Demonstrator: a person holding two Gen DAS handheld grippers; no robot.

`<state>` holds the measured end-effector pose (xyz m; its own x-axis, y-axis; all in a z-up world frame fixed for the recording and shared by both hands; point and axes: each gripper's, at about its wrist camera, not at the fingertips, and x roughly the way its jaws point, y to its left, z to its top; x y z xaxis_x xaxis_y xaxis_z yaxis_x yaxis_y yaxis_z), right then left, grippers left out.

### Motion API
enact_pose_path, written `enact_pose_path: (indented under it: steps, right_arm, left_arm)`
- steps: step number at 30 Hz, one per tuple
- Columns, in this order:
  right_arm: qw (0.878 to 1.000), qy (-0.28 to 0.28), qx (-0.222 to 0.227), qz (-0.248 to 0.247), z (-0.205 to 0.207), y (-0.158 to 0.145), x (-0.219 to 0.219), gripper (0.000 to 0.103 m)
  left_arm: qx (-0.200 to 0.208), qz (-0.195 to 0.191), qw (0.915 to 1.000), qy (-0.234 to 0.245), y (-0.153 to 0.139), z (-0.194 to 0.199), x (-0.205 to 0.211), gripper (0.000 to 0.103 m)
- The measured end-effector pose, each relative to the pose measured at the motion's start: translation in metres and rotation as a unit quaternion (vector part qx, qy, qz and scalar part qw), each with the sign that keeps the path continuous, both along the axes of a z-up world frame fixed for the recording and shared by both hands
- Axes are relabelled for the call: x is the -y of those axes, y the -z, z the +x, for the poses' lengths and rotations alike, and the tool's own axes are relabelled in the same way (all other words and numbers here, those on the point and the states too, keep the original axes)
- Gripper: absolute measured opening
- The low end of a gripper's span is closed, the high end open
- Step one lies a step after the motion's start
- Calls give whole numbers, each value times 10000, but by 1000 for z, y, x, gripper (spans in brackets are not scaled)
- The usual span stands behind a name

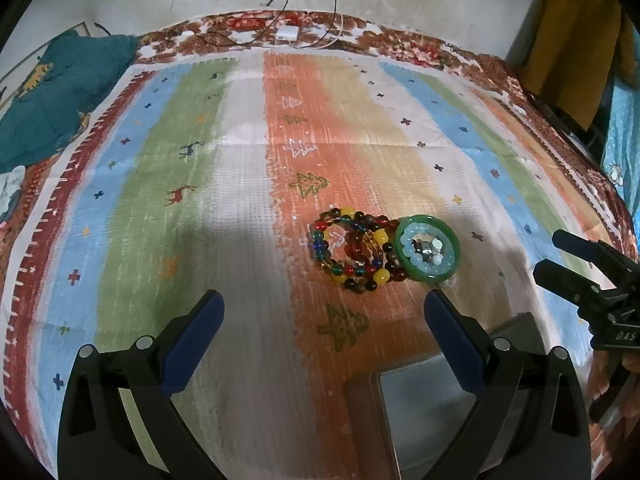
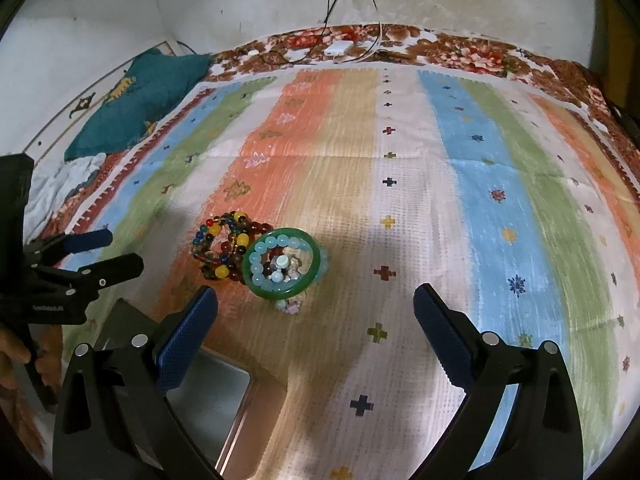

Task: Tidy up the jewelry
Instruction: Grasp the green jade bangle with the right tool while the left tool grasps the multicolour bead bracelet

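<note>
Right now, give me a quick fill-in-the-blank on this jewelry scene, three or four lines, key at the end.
1. The green bangle encircles a bracelet of pale ____ beads.
2. The multicolour bead bracelets lie on the mat's ____ stripe.
3. Both the left tongs and the right tongs are ____.
4. The grey metal tray holds ____ jewelry.

Missing words: blue; orange; open; no

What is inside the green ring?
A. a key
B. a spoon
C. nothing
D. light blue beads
D: a loop of light blue beads lies inside the green ring, with a few small pieces in its middle.
</note>
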<state>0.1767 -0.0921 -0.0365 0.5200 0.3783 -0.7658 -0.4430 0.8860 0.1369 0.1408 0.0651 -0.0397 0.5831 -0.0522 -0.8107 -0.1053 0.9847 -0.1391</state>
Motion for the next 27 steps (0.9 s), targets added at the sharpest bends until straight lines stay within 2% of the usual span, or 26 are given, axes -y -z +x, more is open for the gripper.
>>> enact_pose_path:
  steps: [14, 27]
  right_arm:
    - [9997, 57, -194, -101, 33, 13, -11, 99]
    - [9990, 95, -349, -252, 48, 24, -21, 99]
  left_arm:
    - [-212, 208, 9995, 95, 16, 32, -1, 97]
    - [-450, 170, 9987, 174, 31, 55, -6, 95]
